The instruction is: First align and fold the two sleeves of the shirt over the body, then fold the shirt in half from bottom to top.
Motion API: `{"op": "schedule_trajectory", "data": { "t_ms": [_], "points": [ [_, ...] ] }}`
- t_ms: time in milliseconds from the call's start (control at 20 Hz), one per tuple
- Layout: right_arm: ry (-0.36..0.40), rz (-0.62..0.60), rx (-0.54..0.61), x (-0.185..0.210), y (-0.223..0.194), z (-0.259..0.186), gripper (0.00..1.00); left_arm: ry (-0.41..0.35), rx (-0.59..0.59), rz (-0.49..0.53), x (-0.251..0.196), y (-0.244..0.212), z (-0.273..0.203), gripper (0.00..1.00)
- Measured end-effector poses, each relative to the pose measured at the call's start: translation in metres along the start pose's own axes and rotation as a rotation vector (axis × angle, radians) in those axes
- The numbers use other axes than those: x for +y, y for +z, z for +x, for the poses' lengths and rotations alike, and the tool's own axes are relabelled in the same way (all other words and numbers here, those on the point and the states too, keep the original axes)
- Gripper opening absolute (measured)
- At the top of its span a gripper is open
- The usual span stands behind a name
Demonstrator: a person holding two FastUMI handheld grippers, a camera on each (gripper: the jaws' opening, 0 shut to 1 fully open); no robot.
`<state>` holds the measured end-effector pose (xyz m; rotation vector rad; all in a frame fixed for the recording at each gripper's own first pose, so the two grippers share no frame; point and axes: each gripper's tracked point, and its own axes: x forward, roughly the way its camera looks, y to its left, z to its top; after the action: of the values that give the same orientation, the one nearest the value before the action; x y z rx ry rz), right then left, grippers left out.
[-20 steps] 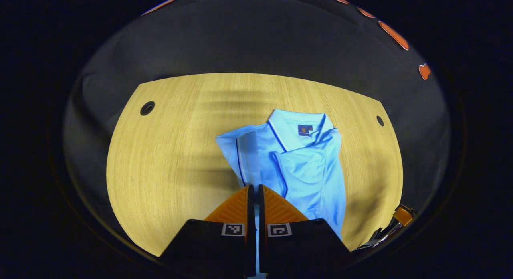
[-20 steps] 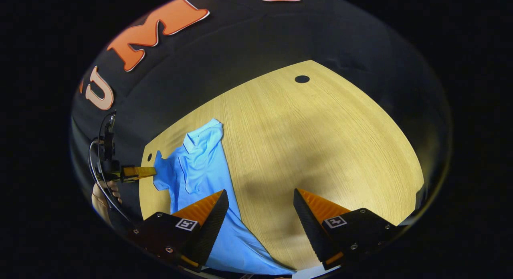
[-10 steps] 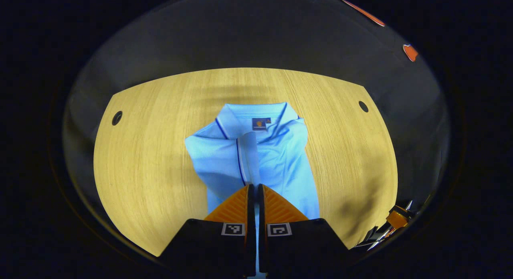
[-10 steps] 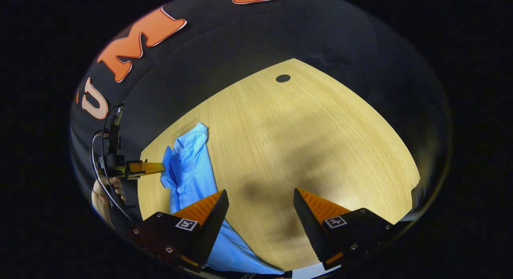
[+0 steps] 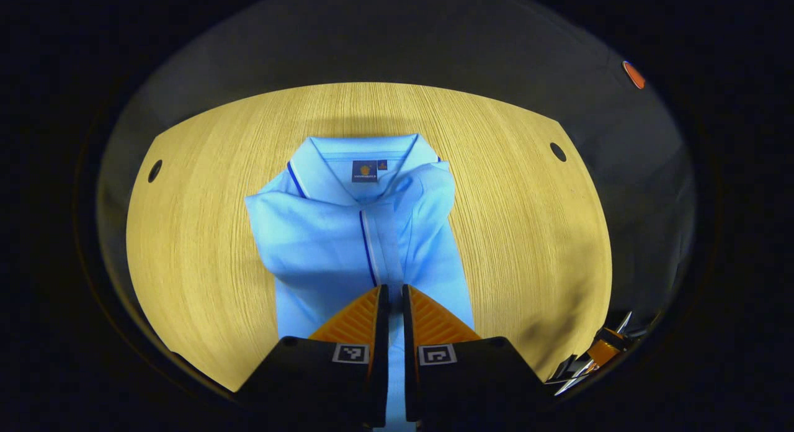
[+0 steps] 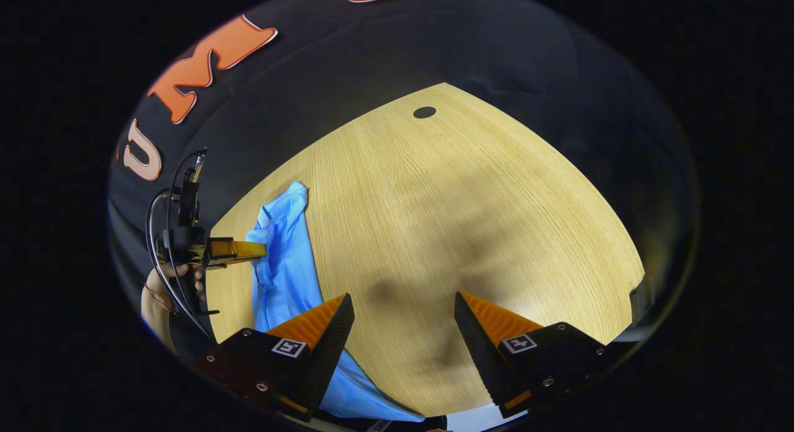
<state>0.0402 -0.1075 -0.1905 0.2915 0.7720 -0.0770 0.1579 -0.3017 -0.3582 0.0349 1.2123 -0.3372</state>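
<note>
one light-blue knit shirt, soft and creased with a dark-piped collar, lies mid-way across my pale wood-grain table, which shows two round dark holes. my left gripper is pinched shut on a fold of sleeve cloth over the shirt's body, its ridged fingers nearly meeting. my right gripper hangs wide apart above bare wood, holding nothing, the shirt beside its left finger.

One light blue shirt with one collar and one label patch, one wooden counter with two round holes, two grippers, left gripper, right gripper, one hand
</note>
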Motion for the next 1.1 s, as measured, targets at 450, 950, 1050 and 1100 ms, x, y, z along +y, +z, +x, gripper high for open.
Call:
{"op": "schedule_trajectory", "data": {
  "t_ms": [450, 950, 1050, 1100],
  "points": [
    [0.054, -0.131, 0.073, 0.044, -0.024, 0.014, 0.99, 0.022, -0.049, -0.060, 0.037, -0.034, -0.041, 0.99],
    [0.026, -0.307, 0.124, 0.086, -0.084, 0.008, 0.99, 0.052, -0.057, -0.098, 0.104, -0.144, -0.107, 1.00],
    [-0.003, -0.331, 0.133, 0.084, -0.103, 0.002, 0.99, 0.082, -0.053, -0.088, 0.121, -0.174, -0.112, 1.00],
    [-0.014, -0.343, 0.141, 0.084, -0.114, -0.001, 0.99, 0.093, -0.041, -0.083, 0.128, -0.192, -0.115, 1.00]
  ]
}}
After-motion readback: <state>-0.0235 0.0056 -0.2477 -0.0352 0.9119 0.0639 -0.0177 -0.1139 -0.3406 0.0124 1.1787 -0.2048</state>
